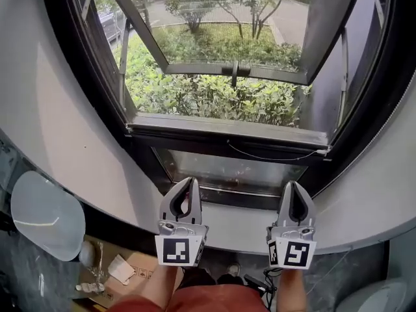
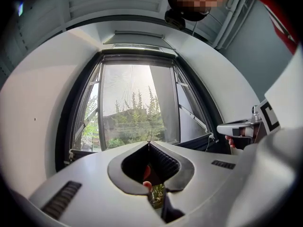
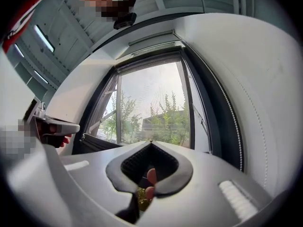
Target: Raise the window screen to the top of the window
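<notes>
green bushes (image 1: 208, 96) show through the open window (image 1: 101, 77).

head view: the window screen bar (image 1: 227, 132) sits low across the window. left gripper (image 1: 189, 183) and right gripper (image 1: 294, 187) are just below the window, both closed tight, holding nothing.

left gripper view: jaws together, facing the window.

right gripper view: jaws together too.

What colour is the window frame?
Black; the window frame shows best in the head view.

bright daylight enters through the window (image 1: 214, 90) ahead of the left gripper (image 1: 190, 182) and the right gripper (image 1: 294, 184). the sky (image 2: 128, 79) beyond their tips is washed out white. the floor (image 1: 19, 291) below them is dim. both gripper views bend strongly, with black corners.
</notes>
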`<state>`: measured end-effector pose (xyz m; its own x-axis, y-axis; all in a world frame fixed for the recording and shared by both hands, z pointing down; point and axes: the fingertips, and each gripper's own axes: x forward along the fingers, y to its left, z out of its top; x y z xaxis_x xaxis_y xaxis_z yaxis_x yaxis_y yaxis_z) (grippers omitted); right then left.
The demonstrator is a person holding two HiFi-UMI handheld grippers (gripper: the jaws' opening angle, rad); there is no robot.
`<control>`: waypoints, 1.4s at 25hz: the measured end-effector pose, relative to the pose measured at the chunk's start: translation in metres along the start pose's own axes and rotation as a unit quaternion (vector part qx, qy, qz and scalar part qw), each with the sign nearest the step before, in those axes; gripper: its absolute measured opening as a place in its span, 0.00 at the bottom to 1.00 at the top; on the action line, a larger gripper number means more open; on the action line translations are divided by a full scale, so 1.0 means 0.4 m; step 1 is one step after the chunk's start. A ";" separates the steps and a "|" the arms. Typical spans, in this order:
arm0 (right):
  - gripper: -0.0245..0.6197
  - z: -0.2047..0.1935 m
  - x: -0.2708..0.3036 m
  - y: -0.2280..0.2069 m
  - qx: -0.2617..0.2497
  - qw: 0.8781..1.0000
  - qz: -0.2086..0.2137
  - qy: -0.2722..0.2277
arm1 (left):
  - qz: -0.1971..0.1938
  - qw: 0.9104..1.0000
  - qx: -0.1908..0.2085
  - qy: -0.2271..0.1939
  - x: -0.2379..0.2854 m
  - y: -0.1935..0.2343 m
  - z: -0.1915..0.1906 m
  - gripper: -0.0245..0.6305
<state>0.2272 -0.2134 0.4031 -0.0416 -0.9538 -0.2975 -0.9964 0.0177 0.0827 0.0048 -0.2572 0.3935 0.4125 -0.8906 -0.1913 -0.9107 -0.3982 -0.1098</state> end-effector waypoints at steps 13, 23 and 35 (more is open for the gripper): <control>0.05 -0.015 0.154 0.047 -0.010 1.000 -0.017 -0.007 | -0.031 0.999 -0.009 0.003 0.115 0.084 -0.048 0.05; 0.05 -0.028 0.161 0.049 -0.049 0.999 -0.016 0.006 | -0.037 0.999 0.023 0.008 0.132 0.099 -0.064 0.05; 0.16 -0.089 0.209 0.084 -0.229 0.969 0.047 0.081 | -0.077 0.971 0.225 0.035 0.188 0.090 -0.114 0.14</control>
<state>0.1928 -0.3032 0.4148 -0.0810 -0.9896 -0.1185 -0.8503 0.0066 0.5262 0.0022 -0.3483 0.4197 0.5270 -0.8466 -0.0743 -0.7300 -0.4062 -0.5497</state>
